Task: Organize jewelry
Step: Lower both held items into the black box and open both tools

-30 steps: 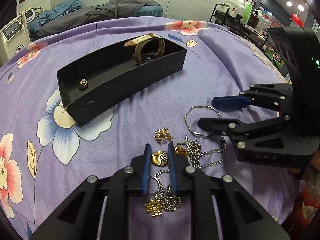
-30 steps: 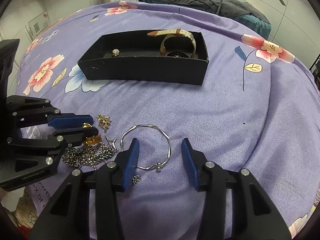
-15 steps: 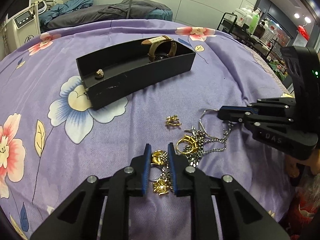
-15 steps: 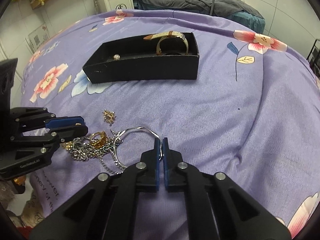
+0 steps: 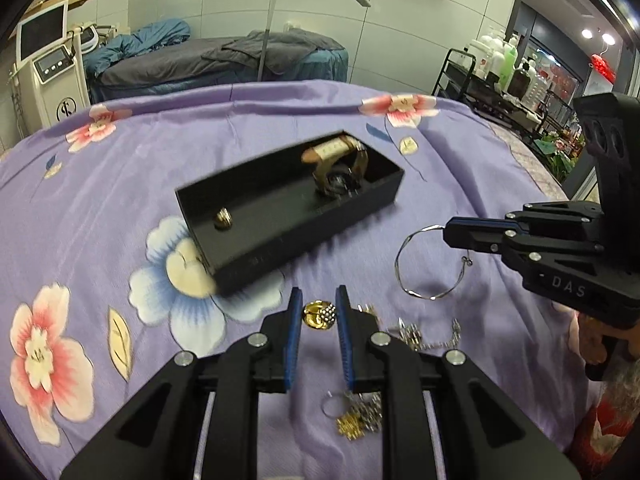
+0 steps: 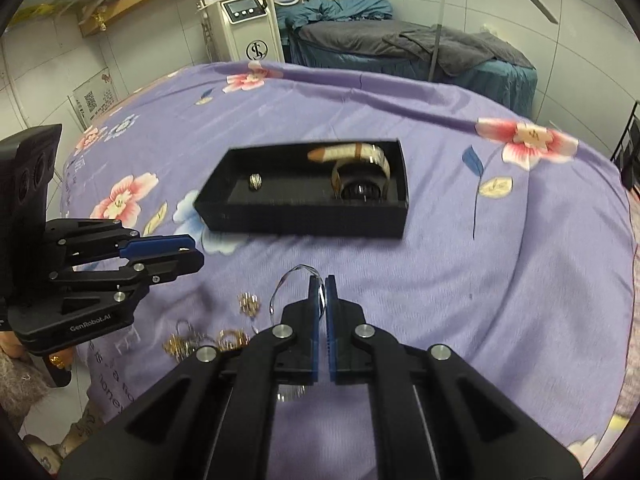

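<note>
My left gripper [image 5: 317,312] is shut on a gold ring [image 5: 318,315] and holds it above the purple floral cloth. My right gripper [image 6: 322,286] is shut on a thin silver bangle [image 5: 428,264], lifted off the cloth; in the right wrist view the bangle [image 6: 286,284] hangs to the left of the jaws. A black tray [image 5: 300,236] lies ahead with a watch [image 5: 340,168] at its right end and a small ring [image 5: 223,219] at its left. In the right wrist view the tray [image 6: 304,222] holds the same watch [image 6: 360,172].
Loose gold and silver pieces and chains [image 5: 416,336] lie on the cloth below the grippers; more pieces [image 6: 208,340] show in the right wrist view. A treatment bed [image 6: 400,52] and a white machine [image 6: 244,20] stand beyond the cloth's far edge.
Both grippers have risen from the cloth, the left with the gold ring, the right with the silver bangle pulled out of the pile. The tray looks closer.
</note>
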Motion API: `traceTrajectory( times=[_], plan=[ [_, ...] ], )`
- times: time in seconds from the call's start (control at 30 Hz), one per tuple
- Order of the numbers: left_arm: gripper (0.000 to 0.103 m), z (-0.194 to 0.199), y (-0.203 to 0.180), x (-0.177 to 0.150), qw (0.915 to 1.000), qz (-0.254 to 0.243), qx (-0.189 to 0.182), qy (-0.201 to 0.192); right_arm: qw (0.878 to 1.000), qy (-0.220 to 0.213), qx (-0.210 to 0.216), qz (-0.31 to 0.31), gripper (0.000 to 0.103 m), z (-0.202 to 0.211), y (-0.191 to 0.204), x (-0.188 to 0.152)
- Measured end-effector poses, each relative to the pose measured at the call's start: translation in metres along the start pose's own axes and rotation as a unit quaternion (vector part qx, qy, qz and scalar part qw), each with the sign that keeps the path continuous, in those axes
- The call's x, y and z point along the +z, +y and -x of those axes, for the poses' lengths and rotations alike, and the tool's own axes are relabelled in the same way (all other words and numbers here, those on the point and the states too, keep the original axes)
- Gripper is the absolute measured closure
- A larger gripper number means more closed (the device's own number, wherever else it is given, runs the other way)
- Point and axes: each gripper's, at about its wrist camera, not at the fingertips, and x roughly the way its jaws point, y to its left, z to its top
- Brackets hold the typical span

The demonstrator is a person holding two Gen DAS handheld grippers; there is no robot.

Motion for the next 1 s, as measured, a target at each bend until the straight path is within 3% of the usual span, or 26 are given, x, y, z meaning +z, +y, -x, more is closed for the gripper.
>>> traceTrajectory(
  times=[0.23,0.37,0.6,0.73,0.87,1.0],
  plan=[
    [0.086,-0.008,0.021,0.041,0.9996,0.007,0.019,-0.022,0.999,-0.034,0.021,-0.011,0.1,-0.002,0.002,0.058],
    [0.086,-0.021,0.034,0.057,0.9993,0.024,0.019,-0.02,0.999,-0.032,0.02,-0.022,0.1,-0.021,0.002,0.084],
    [0.085,-0.041,0.038,0.063,0.9993,0.024,0.027,-0.009,1.0,-0.014,0.006,-0.021,0.1,-0.059,0.001,0.09],
    [0.047,-0.044,0.04,0.06,0.9988,0.031,0.036,-0.009,1.0,-0.01,-0.006,-0.021,0.099,-0.068,0.0,0.081],
    [0.027,-0.036,0.036,0.053,0.9981,0.02,0.052,-0.025,0.999,-0.013,-0.025,-0.015,0.091,-0.064,-0.003,0.072],
    [0.016,-0.024,0.034,0.045,0.9974,0.013,0.062,-0.034,0.999,-0.019,-0.032,-0.029,0.05,-0.053,-0.011,0.062]
  ],
)
